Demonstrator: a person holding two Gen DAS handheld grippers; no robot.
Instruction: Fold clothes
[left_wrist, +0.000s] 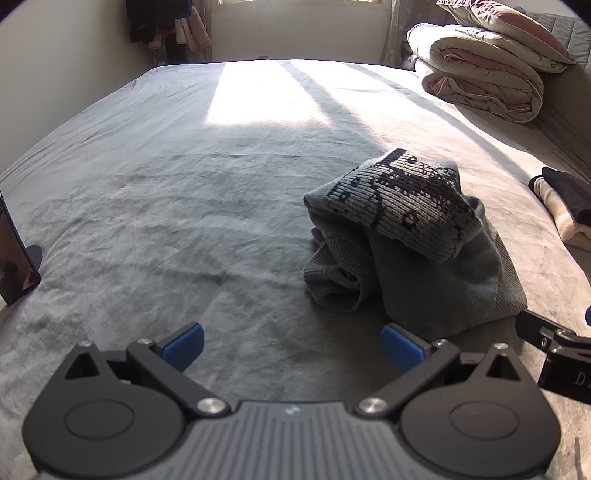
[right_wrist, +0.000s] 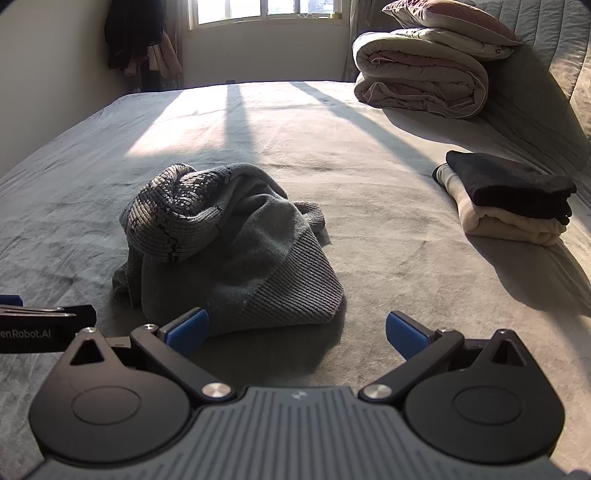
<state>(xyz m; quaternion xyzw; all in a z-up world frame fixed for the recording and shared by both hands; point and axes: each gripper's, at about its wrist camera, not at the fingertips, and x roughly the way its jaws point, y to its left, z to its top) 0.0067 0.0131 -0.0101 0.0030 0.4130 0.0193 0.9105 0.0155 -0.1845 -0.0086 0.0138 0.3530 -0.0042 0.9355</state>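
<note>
Grippers nearest — left hand-held gripper (left_wrist: 291, 345) spread wide, empty, low over the bed (left_wrist: 166, 221); right hand-held gripper (right_wrist: 297, 332) likewise wide, gripping nothing. Just beyond the blue fingertips (right_wrist: 188, 328), crumpled grey sweater (right_wrist: 229, 251) heaped on the bed, patterned part on top. Farther right, folded clothes (right_wrist: 509, 199) — black on cream. At the far end, rolled duvet (right_wrist: 421, 74).
</note>
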